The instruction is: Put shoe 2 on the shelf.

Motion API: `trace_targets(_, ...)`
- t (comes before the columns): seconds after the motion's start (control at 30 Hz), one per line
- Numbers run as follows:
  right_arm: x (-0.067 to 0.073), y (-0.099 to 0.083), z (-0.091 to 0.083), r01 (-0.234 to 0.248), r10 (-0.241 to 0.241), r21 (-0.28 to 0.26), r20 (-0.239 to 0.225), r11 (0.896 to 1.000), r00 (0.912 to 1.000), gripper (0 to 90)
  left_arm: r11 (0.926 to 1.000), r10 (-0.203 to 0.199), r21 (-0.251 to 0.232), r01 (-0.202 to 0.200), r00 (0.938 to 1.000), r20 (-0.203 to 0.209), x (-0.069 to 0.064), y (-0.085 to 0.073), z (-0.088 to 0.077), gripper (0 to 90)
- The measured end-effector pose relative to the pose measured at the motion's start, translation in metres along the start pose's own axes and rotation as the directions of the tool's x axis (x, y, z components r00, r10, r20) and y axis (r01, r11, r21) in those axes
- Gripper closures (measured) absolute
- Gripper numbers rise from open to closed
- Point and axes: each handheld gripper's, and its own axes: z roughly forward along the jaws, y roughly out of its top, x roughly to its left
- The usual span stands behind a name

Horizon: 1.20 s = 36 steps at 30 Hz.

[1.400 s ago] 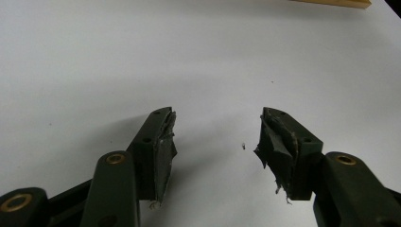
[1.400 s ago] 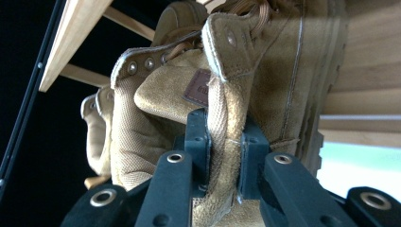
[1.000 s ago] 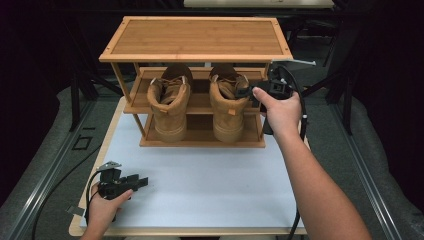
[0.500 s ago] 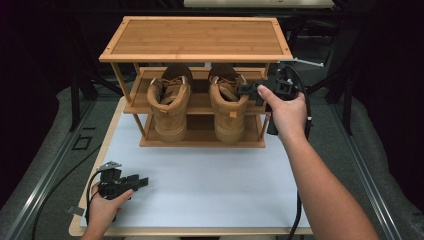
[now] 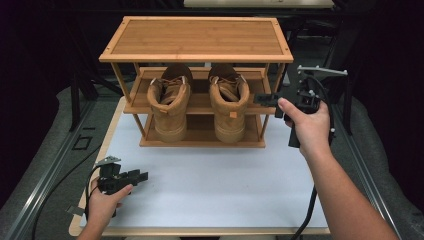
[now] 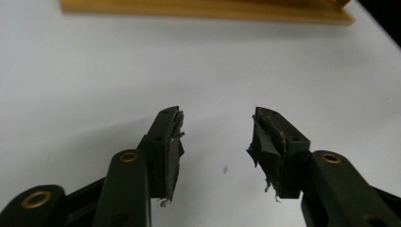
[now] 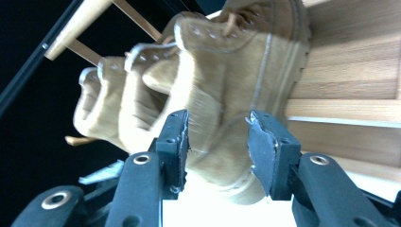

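Tan boot (image 5: 229, 102) beside open rt tool (image 5: 266, 101).

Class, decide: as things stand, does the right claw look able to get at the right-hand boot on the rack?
Probably yes. The right claw is open beside the right-hand boot, and the rack is open at that side.

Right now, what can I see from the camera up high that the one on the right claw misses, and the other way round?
High view alone: the rack's top board, the white tabletop, the left claw low on it, and both hands. Right claw view alone: a close look between its own open pads, empty, aimed at the right boot's heel. Both: the two boots on the rack's middle shelf.
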Motion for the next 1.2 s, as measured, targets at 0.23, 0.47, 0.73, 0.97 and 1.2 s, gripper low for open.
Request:
trace_targets(0.23, -0.026, -0.014, 0.026, 0.060, -0.061, 0.021, 0.043, 0.998, 0.9972, 72.3, 0.9914, 0.090, -0.095, -0.090, 0.9959, -0.010, -0.022, 0.060, -0.023, 79.4)
trace_targets(0.47, -0.040, -0.020, 0.056, 0.035, -0.034, -0.015, 0.047, 0.999, 0.9983, 86.9, 0.9852, 0.103, -0.136, -0.104, 0.9946, -0.009, -0.035, 0.110, -0.020, 90.0)
trace_targets(0.73, -0.042, -0.021, 0.076, 0.039, -0.035, -0.050, 0.076, 0.998, 0.9965, 90.0, 0.9767, 0.105, -0.186, -0.108, 0.9941, -0.026, -0.047, 0.148, -0.005, 90.0)
trace_targets(0.97, -0.048, -0.023, 0.079, 0.009, -0.004, -0.093, 0.051, 0.996, 0.9987, 90.0, 0.9765, 0.086, -0.194, -0.094, 0.9950, -0.052, -0.050, 0.160, 0.005, 90.0)
trace_targets(1.2, -0.045, -0.023, 0.078, 0.042, -0.034, -0.093, 0.088, 0.995, 0.9955, 90.0, 0.9763, 0.076, -0.200, -0.083, 0.9962, -0.041, -0.049, 0.160, 0.006, 90.0)
